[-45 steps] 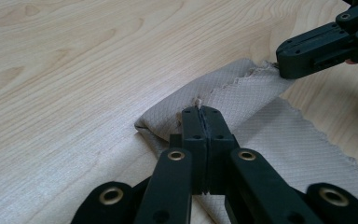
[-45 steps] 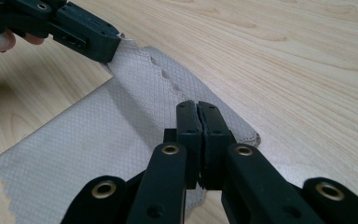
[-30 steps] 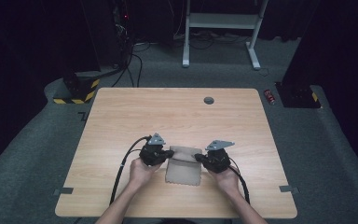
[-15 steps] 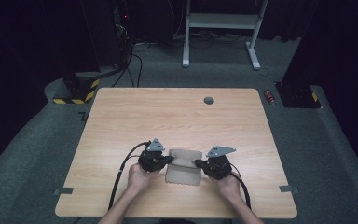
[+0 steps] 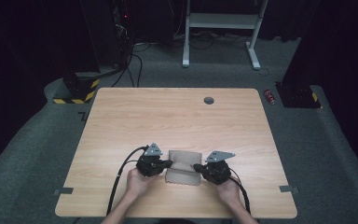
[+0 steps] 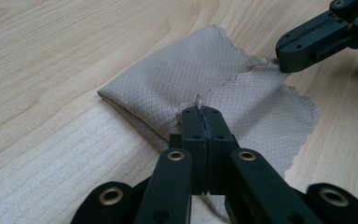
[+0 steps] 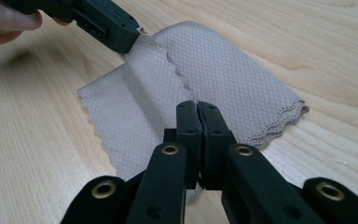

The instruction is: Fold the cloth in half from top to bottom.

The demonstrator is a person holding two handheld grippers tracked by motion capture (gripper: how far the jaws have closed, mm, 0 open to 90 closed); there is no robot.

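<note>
1. Pale wooden table [image 5: 177,116] on grey carpet, dark room behind, carries one beige cloth [image 5: 182,167] low in the middle of the high view.
2. Left gripper [image 6: 200,112] has its jaws pressed together on a scalloped edge of the cloth, a tuft showing at the tips.
3. Right gripper [image 7: 197,106] likewise has its jaws clamped on the cloth's zigzag edge.
4. One cloth, folded in layers, lies flat; its long axis runs left to right in the high view, between the two grippers.
5. Two hands hold them, left hand [image 5: 137,182] and right hand [image 5: 226,190], at the frame's bottom.
</note>
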